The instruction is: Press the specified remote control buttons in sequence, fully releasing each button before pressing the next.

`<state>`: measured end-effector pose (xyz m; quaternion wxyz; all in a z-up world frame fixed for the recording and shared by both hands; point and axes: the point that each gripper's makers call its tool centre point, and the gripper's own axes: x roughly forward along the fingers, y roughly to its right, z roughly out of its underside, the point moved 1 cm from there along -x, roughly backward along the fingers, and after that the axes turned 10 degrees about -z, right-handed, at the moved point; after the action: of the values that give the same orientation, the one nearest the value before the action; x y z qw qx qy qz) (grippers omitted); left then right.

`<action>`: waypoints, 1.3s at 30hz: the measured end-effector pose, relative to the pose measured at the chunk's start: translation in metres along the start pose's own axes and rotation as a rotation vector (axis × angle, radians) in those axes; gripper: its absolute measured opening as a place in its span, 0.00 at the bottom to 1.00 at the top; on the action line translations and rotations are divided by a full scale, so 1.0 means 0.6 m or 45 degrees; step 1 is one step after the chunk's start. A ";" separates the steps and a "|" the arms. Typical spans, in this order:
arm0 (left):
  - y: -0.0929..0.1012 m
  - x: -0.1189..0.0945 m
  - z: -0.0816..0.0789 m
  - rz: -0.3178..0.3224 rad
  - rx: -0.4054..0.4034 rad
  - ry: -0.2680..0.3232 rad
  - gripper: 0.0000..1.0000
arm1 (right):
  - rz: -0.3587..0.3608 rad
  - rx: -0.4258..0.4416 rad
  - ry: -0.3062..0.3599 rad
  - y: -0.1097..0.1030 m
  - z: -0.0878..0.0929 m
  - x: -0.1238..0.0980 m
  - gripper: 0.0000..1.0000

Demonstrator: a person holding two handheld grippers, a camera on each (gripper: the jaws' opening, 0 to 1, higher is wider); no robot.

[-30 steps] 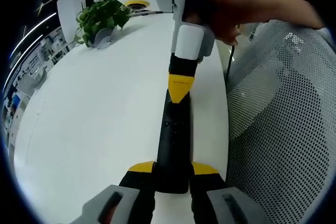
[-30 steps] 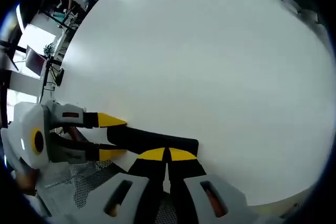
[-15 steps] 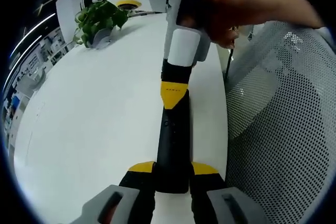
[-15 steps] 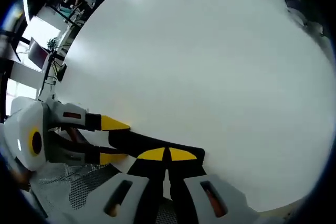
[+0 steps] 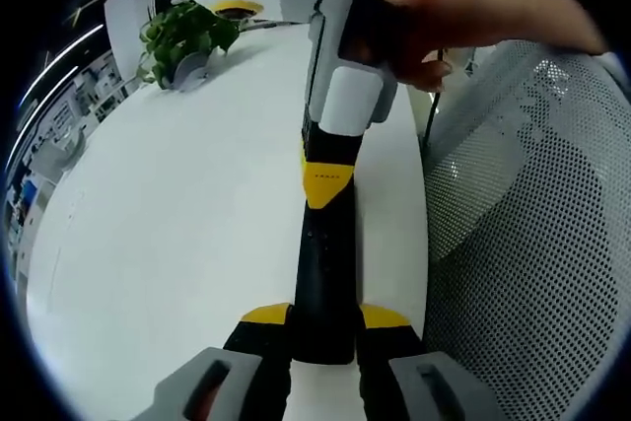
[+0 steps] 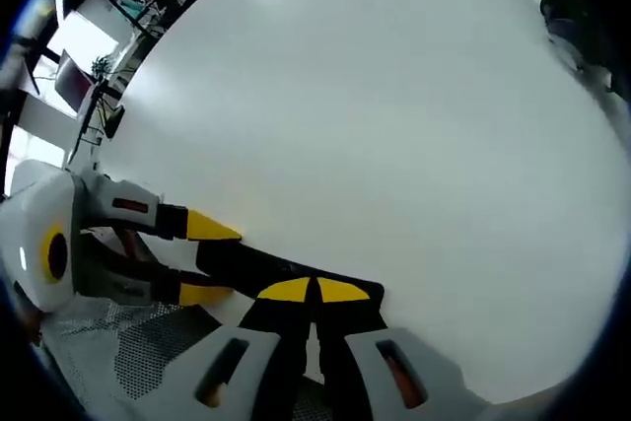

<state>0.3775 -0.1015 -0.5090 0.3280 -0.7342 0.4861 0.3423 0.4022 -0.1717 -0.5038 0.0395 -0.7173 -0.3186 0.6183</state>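
Note:
A long black remote [image 5: 323, 273] lies lengthwise over the white table [image 5: 177, 214], close to its right edge. My left gripper [image 5: 325, 320] is shut on the remote's near end, a yellow tip on each side. From above, held by a hand, my right gripper [image 5: 327, 189] comes in with its jaws shut into one yellow point resting on the remote's upper face. In the right gripper view, the right gripper [image 6: 315, 290] touches the remote [image 6: 246, 261] with its tips together, and the left gripper [image 6: 207, 259] clamps it from the left.
A potted plant [image 5: 187, 36] stands at the far end of the table. A grey mesh chair [image 5: 532, 224] sits just past the table's right edge, and shows again [image 6: 138, 352] under the left gripper. The tabletop [image 6: 375, 125] stretches wide and white.
The right gripper's yellow tip has slid a little along the remote toward the left gripper. The left gripper's hold on the remote is unchanged.

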 end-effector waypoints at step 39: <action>0.000 0.000 -0.002 -0.007 -0.017 0.004 0.25 | -0.046 -0.009 0.019 0.002 -0.006 -0.002 0.00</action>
<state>0.3777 -0.1025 -0.5085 0.3233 -0.7382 0.4822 0.3436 0.4059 -0.1722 -0.5027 0.0506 -0.7162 -0.3335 0.6110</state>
